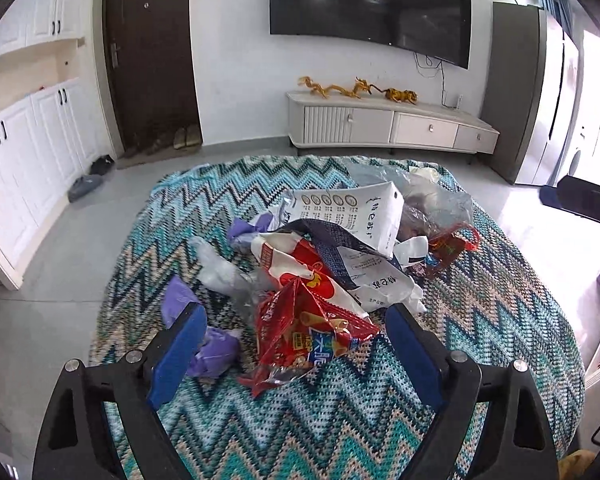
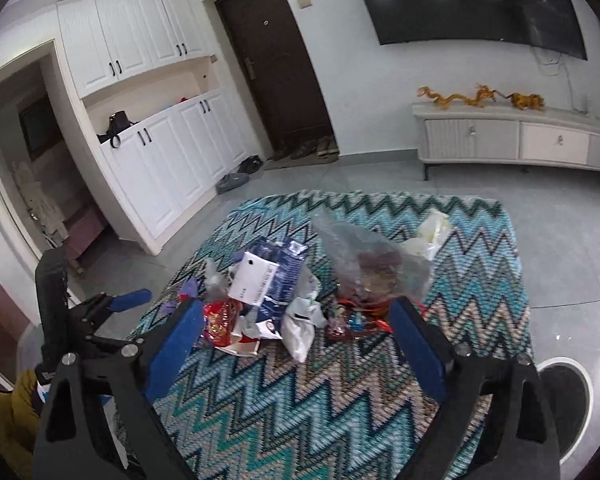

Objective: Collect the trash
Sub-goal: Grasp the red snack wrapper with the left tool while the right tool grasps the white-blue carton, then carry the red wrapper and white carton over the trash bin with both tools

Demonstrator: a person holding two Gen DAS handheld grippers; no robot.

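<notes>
Red wrapper lies between the wide-open left gripper; I'd lower onto its crumpled middle, then pinch.

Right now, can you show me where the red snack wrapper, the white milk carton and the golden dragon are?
red snack wrapper (image 1: 304, 336), left wrist view, its crinkled middle.
white milk carton (image 1: 360, 216), left wrist view, its printed side.
golden dragon (image 1: 340, 89), left wrist view, its body.
</notes>
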